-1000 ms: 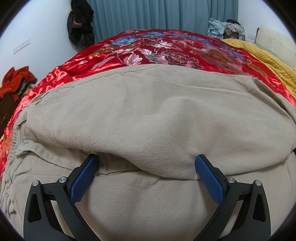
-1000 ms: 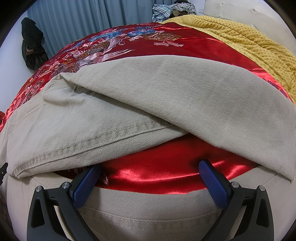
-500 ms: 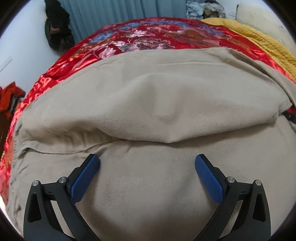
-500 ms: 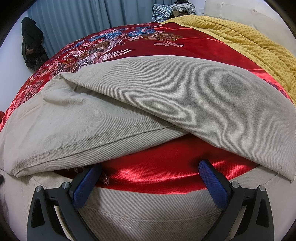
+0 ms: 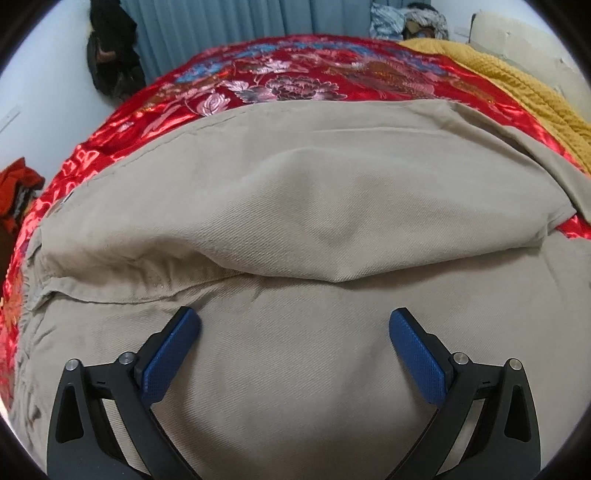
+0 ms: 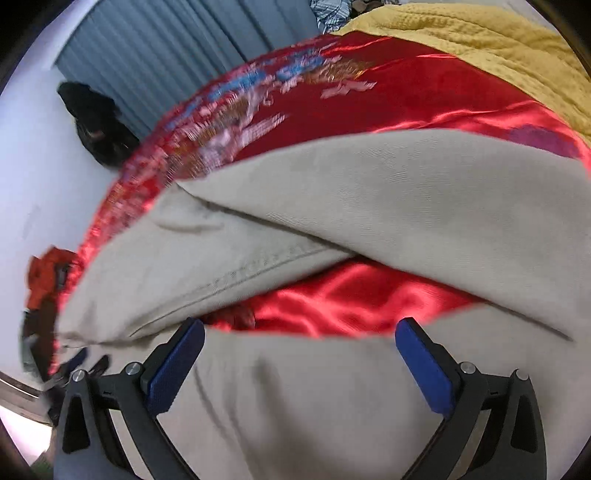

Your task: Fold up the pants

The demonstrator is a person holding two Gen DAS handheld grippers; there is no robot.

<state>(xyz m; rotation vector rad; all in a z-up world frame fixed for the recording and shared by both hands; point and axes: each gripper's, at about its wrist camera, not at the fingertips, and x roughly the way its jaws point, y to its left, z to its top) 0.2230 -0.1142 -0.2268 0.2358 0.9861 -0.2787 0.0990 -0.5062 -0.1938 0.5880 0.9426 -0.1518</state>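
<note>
While folded, khaki pants [image 5: 332, 192] lie on red bedspread [image 5: 258, 77].
Left gripper [image 5: 294, 321] and right gripper [image 6: 300, 332]: jaws apart, empty.

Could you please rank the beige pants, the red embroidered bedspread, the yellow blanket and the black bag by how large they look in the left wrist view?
1. beige pants, though nearness to the camera inflates them
2. red embroidered bedspread
3. yellow blanket
4. black bag

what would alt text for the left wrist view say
Open tongs with blue pads sit over beige pants, one layer folded over another, on a red floral bedspread. A yellow blanket lies at right, blue curtains behind.
</note>
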